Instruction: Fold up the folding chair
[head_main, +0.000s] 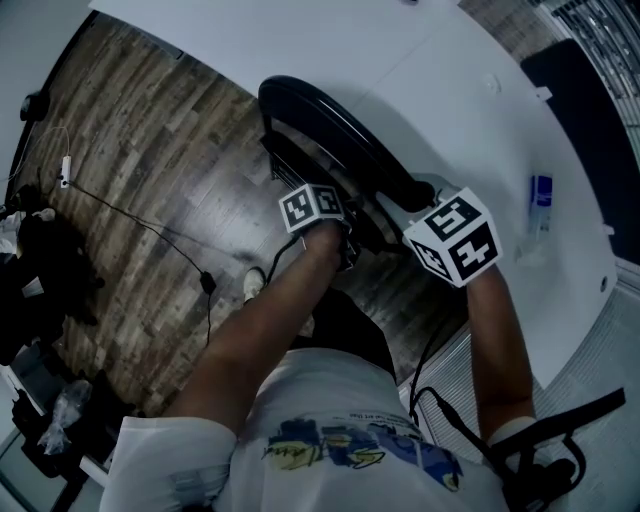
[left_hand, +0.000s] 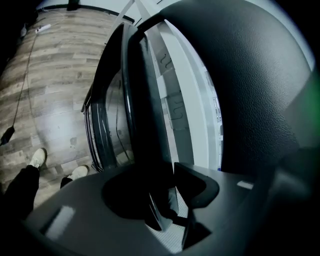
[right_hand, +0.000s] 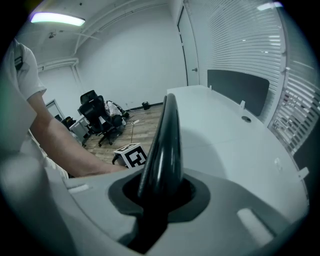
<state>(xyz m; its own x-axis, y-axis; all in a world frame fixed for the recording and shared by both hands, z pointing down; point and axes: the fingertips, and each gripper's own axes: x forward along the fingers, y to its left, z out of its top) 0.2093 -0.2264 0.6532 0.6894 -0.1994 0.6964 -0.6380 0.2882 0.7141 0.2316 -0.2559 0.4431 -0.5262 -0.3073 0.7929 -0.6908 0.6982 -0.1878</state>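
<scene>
I see the chair upright on the wood floor, right by the white counter, seat & back close together. My right hand-held gripper is clamped on its black top rim. Left hand-held gripper: jaws opening w/ a black frame bar btwn them, not squeezing it afaict

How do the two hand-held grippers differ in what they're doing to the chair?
The right hand-held gripper is clamped on the curved black edge of the folding chair. The left hand-held gripper has a dark frame bar between its jaws, which are opening. In the head view, the right one sits by the white table, the left over the wood floor. Both work the same chair.
</scene>
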